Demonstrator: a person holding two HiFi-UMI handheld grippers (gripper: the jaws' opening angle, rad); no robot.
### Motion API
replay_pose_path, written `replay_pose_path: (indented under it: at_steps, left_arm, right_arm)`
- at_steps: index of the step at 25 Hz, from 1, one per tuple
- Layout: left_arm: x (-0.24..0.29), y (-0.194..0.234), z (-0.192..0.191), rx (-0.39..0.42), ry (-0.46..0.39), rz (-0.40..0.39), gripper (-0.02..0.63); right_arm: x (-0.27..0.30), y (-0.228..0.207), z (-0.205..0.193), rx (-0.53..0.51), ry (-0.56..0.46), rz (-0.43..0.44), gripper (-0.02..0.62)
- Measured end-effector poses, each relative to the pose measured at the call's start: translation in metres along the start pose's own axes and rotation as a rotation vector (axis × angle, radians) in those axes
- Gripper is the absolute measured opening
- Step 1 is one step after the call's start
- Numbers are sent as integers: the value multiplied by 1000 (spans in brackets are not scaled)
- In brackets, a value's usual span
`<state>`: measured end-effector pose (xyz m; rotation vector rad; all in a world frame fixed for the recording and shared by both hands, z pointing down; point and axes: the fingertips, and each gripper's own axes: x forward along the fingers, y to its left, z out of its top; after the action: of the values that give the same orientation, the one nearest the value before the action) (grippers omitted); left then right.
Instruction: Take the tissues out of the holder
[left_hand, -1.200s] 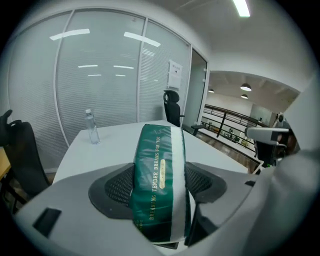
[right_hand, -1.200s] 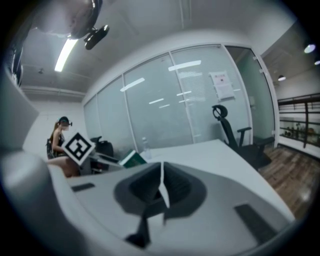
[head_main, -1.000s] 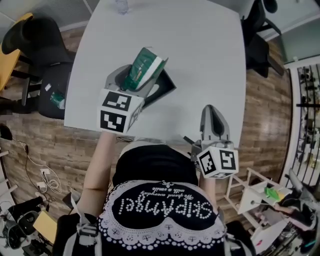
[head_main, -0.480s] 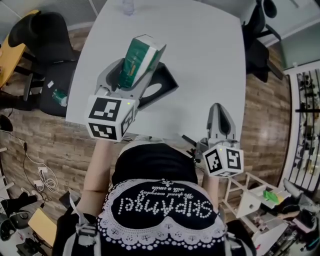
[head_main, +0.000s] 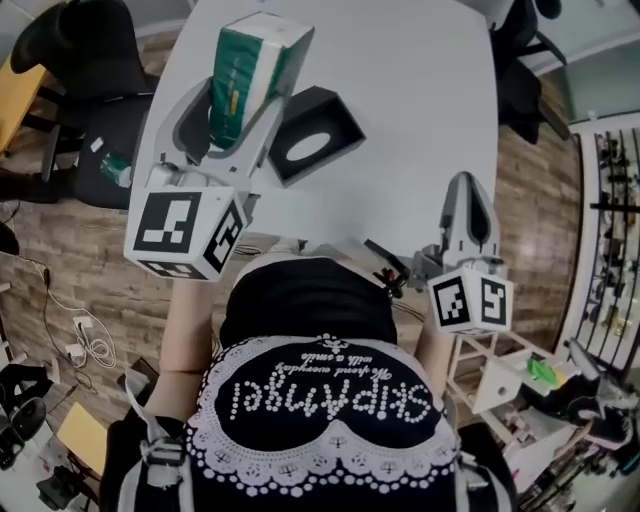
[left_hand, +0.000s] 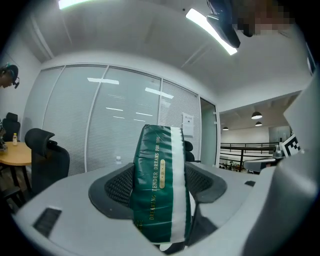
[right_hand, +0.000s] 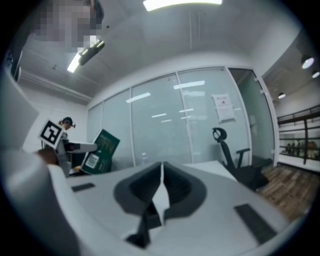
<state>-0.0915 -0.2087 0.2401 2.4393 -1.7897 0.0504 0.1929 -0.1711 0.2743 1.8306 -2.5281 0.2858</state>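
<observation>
My left gripper (head_main: 235, 75) is shut on a green-and-white pack of tissues (head_main: 247, 62), held high above the white table (head_main: 420, 120). The left gripper view shows the same pack (left_hand: 161, 187) upright between the jaws of the left gripper (left_hand: 161, 185). The black tissue holder (head_main: 312, 135), a box with an oval opening, lies on the table just right of the pack. My right gripper (head_main: 469, 192) hovers over the table's near right edge, its jaws together with nothing between them, and the right gripper (right_hand: 161, 186) looks shut in its own view. The tissue pack (right_hand: 100, 151) shows at left there.
Black office chairs stand left (head_main: 70, 60) and right (head_main: 515, 70) of the table. A white shelf unit with small items (head_main: 520, 385) stands on the wooden floor at lower right. Cables and gear (head_main: 70, 350) lie on the floor at left. Glass walls ring the room.
My left gripper has lifted the tissue pack up out of the black holder and toward the camera. The holder now lies uncovered on the table. The right gripper drifted slightly right.
</observation>
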Motion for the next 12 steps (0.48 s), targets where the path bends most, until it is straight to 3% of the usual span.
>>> replay_pose_path:
  at_steps: [12]
  left_arm:
    - [-50,25,2,-61,-67,54,334]
  right_arm:
    - [-4,22,3,-36,0,7,36]
